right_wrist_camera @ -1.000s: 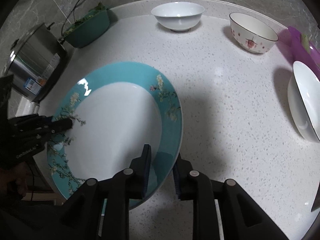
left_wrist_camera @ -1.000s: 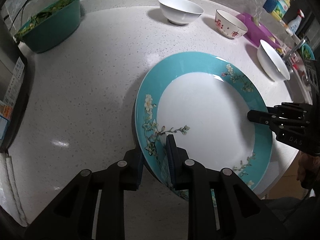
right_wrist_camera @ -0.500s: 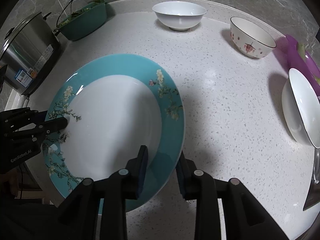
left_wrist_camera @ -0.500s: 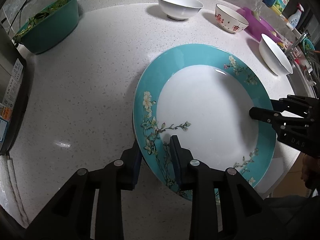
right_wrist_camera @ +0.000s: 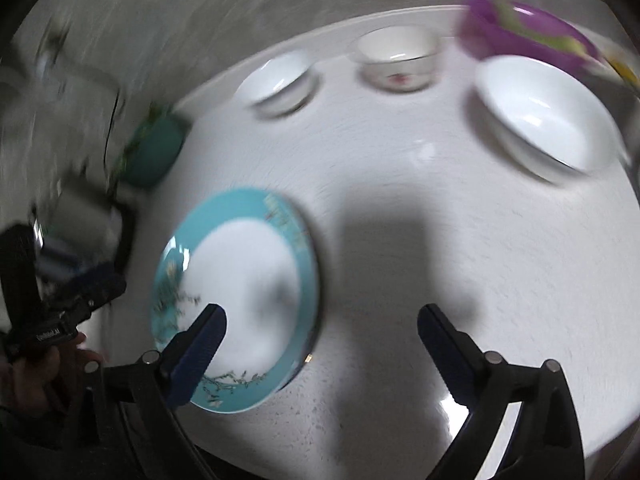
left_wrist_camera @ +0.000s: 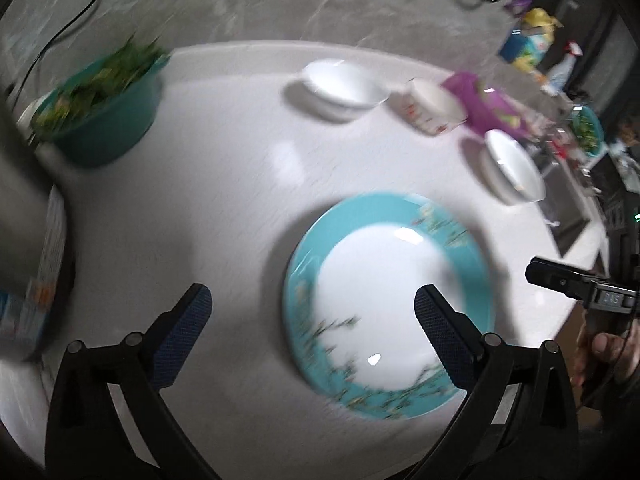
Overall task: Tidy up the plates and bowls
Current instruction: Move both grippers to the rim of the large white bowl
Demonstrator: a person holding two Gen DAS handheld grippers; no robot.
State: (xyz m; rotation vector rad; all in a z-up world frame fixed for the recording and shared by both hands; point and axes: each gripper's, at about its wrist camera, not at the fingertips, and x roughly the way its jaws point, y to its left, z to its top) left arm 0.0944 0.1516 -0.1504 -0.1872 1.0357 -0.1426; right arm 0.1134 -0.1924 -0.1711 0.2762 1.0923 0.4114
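White speckled bench with a curved far edge, grey marbled wall behind, cluttered sink area far right, dim light

Teal basin of greens, purple tub

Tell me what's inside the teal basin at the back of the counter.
The teal basin holds leafy greens piled up to its rim. Motion blur hides their kind, and whatever lies beneath them is covered.

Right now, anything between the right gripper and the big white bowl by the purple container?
Nothing visible. The right gripper is open, its jaws having just been opening off the teal floral-rimmed plate, which lies to its left. Only bare white speckled countertop lies between it and the large white bowl.
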